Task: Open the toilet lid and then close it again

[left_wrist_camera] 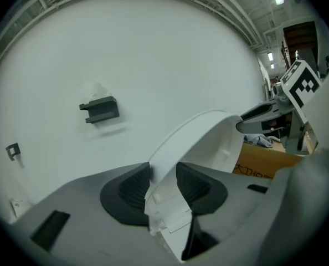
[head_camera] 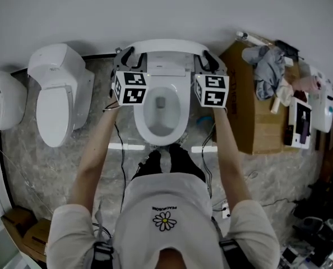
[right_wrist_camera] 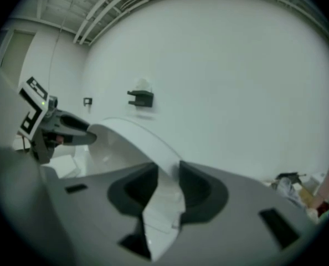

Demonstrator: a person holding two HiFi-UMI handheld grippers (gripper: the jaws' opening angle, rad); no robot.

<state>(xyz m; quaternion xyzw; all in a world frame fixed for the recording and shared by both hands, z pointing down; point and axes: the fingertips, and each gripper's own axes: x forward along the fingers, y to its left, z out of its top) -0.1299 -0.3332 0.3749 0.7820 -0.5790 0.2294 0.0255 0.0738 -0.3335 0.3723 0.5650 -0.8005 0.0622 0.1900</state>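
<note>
The white toilet lid (head_camera: pixel 165 45) stands raised, nearly upright, close to the wall above the open seat and bowl (head_camera: pixel 161 108). My left gripper (head_camera: pixel 128 55) is at the lid's left edge and my right gripper (head_camera: pixel 208 58) at its right edge. In the left gripper view the lid's rim (left_wrist_camera: pixel 203 132) runs between the pads of the left gripper (left_wrist_camera: pixel 163 173), which stand a little wider than the rim. In the right gripper view the right gripper (right_wrist_camera: pixel 168 176) has its pads closed on the lid's rim (right_wrist_camera: pixel 131 132).
A second white toilet (head_camera: pixel 57 91) stands to the left, with another white fixture (head_camera: pixel 1 100) beyond it. A cardboard box (head_camera: pixel 256 111) with cloth and small items sits to the right. A dark bracket (left_wrist_camera: pixel 101 110) hangs on the white wall behind. Cables trail over the marble floor.
</note>
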